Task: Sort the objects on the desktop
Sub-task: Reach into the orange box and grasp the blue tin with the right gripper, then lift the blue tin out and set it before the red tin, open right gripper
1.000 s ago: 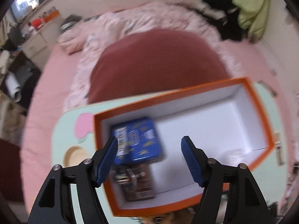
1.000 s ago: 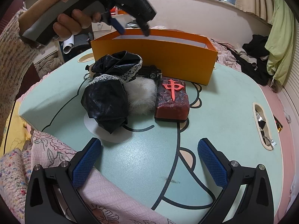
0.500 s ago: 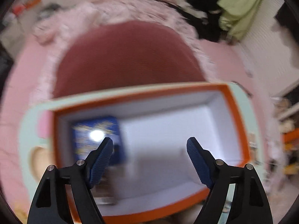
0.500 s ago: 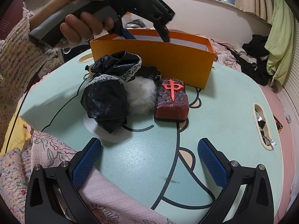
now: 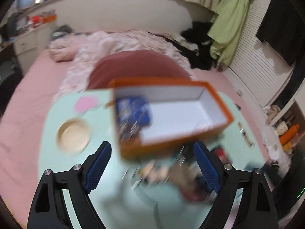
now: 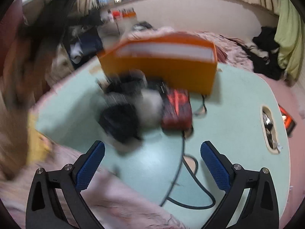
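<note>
Left tongs (image 5: 150, 164), jaws just opened wide and empty, have pulled back from the box (image 5: 171, 114), blue tin (image 5: 133, 110) delivered; right tongs (image 6: 152, 164) gape empty, pile (image 6: 144, 106) unsorted.

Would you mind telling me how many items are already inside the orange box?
2: a blue tin at the orange box's left end and a blurred darker item just nearer; others may be hidden.

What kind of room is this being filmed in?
Most likely a bedroom: a bed with a rumpled pink quilt, a pale green cartoon-printed lap table set on it, and a light green garment hanging by the window.
</note>
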